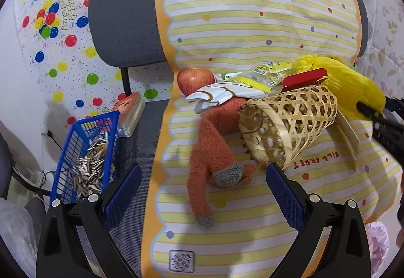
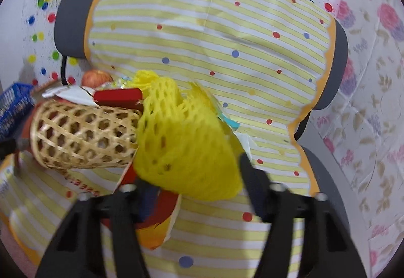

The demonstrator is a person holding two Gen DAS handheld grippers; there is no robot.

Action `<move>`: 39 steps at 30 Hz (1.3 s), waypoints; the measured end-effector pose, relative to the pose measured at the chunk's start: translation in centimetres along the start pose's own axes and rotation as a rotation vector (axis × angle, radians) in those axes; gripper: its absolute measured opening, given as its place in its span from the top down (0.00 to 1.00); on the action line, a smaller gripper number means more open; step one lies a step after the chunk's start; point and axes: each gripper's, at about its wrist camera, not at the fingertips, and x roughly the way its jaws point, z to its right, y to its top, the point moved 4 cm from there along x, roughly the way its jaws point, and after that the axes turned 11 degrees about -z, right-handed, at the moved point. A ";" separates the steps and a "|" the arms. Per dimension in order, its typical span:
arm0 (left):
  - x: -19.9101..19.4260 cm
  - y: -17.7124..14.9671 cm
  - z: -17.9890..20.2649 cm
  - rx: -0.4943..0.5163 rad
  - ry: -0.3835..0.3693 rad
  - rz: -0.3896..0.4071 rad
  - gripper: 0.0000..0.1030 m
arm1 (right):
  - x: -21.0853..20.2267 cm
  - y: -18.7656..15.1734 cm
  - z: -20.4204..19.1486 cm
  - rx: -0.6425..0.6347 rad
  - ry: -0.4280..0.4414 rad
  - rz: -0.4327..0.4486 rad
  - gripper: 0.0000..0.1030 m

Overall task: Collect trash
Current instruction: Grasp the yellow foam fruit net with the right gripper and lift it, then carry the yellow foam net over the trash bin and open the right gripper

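Carrier: a grey office chair [image 1: 126, 25] draped with a yellow-and-white striped cloth with coloured dots [image 1: 252, 13]; everything lies on its seat.
Left hand-held gripper [image 1: 203, 174]: blue-padded jaws spread wide, holding nothing, poised at the seat's front edge before the orange plush toy with grey paws [image 1: 214, 141].
Right hand-held gripper [image 2: 192, 177]: jaws either side of the yellow foam fruit net [image 2: 186, 141]; the picture is blurred, so I cannot tell whether they press it.
Yellow foam fruit net: toward the seat's right side, touching the closed end of the woven bamboo basket lying on its side [image 1: 287, 124].
Other trash: a white-and-yellow crumpled wrapper [image 1: 237, 88] and a clear yellow-printed packet [image 1: 270, 71] near the seat's back edge.
Red apple [image 1: 194, 78]: at the back edge, beside the wrapper.
Red flat box [image 1: 303, 78]: on top of the basket.
Blue plastic crate [image 1: 85, 151]: at the seat's left edge, holding seed husks.
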 end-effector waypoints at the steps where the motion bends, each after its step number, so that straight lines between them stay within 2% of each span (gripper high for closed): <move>1: -0.3 -0.1 -0.3 0.001 0.006 0.007 0.06 | -0.8 0.1 0.7 0.023 -0.004 0.020 0.79; 2: -0.6 -0.2 -0.6 0.000 0.013 0.017 0.06 | -1.9 0.1 1.6 0.056 -0.005 0.048 0.85; 8: -2.8 -0.3 -2.8 -0.032 0.024 0.070 0.06 | -11.0 -1.1 8.3 0.244 0.051 0.202 0.87; 12: -3.9 -1.0 -2.5 -0.026 -0.017 0.098 0.06 | -15.5 -3.7 9.9 0.316 0.123 0.233 0.87; 13: -3.9 -1.3 -2.2 -0.023 -0.026 0.101 0.06 | -16.1 -4.5 10.1 0.332 0.113 0.227 0.87; 18: -2.6 -2.2 1.8 0.045 -0.109 0.066 0.08 | -16.7 -8.3 9.7 0.400 0.081 0.200 0.88; 24: -2.4 -2.3 9.3 0.175 -0.205 0.093 0.12 | -15.9 -10.8 10.0 0.465 0.068 0.167 0.88; 26: -2.6 -2.1 12.0 0.219 -0.243 0.116 0.23 | -16.0 -11.2 10.3 0.473 0.057 0.167 0.88; 27: -2.4 -1.8 13.1 0.233 -0.253 0.118 0.36 | -16.1 -11.4 10.5 0.475 0.049 0.165 0.88; 32: 0.1 0.2 16.1 0.212 -0.305 0.052 0.37 | -16.2 -12.5 11.6 0.497 0.031 0.155 0.88; 35: 1.5 1.6 17.3 0.200 -0.317 0.027 0.46 | -16.0 -13.2 11.9 0.510 0.031 0.143 0.88; 38: 2.4 2.3 18.3 0.202 -0.324 0.007 0.71 | -15.8 -13.6 12.1 0.521 0.036 0.135 0.88; 39: 2.5 2.4 18.6 0.205 -0.333 0.002 0.84 | -15.8 -13.6 12.1 0.522 0.035 0.136 0.88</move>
